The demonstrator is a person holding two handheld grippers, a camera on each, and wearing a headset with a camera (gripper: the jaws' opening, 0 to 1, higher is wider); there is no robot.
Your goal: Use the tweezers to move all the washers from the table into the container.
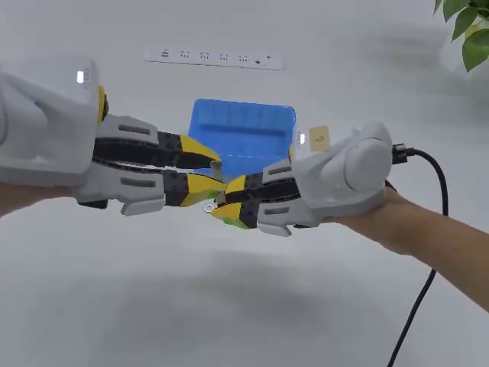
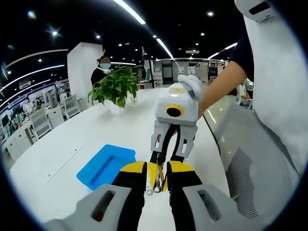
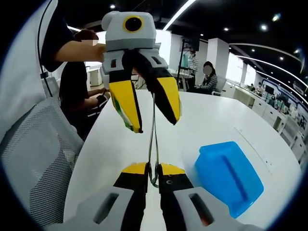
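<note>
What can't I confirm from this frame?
- Head view: container front half, covered by fingers.
- Head view: tweezers tips, buried among the fingers; in both gripper views too thin to tell whether they hold a washer.
- Head view: small grey bit below the fingers, too small to call a washer.

Blue container (image 1: 243, 122); silver tweezers (image 3: 153, 139); white table (image 1: 229, 306); green plant leaves (image 1: 467, 34).

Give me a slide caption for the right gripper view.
Right hand-held gripper shut on tweezers; left hand-held gripper open around them; blue container on table.
</note>
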